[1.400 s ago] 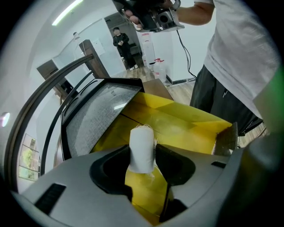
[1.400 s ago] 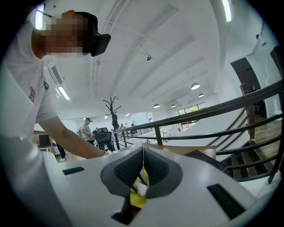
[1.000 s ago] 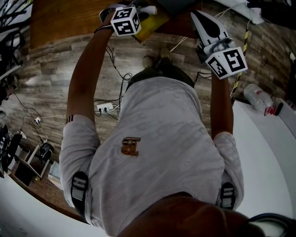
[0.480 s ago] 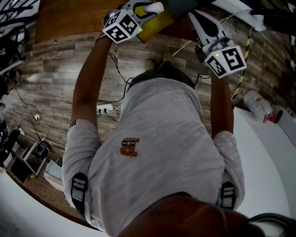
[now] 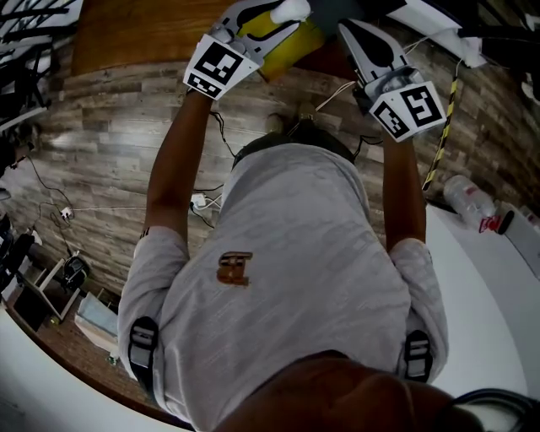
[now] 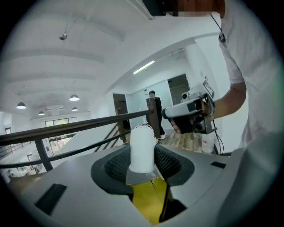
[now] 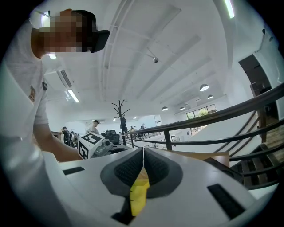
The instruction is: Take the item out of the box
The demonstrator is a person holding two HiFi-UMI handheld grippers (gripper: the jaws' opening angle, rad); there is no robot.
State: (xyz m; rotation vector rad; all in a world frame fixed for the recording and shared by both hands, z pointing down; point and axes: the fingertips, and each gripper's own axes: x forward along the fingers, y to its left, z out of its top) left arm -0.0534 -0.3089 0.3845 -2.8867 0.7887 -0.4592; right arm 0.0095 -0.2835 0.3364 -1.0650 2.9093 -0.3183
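Observation:
In the head view both grippers are held up ahead of the person's chest, with a yellow box (image 5: pixel 293 40) between them. My left gripper (image 5: pixel 283 12) is shut on a white cylindrical item (image 5: pixel 293 9) at the box's top. In the left gripper view the white item (image 6: pixel 142 144) stands upright between the pads of the left gripper (image 6: pixel 143 167), and the yellow box (image 6: pixel 153 201) with a grey flap lies just below it. My right gripper (image 5: pixel 348 32) is at the box's right side. In the right gripper view the right gripper (image 7: pixel 143 166) is shut on a thin edge of the yellow box (image 7: pixel 138 195).
Below is a wooden plank floor with cables and a power strip (image 5: pixel 200 201). A curved white table (image 5: pixel 498 295) runs along the lower right, with a plastic bottle (image 5: pixel 462 192) at its edge. A dark railing (image 7: pixel 213 119) and distant people show in the gripper views.
The left gripper has tipped over and moved a little up and right, its marker cube turning, with the white item still in it. The right gripper has hardly moved.

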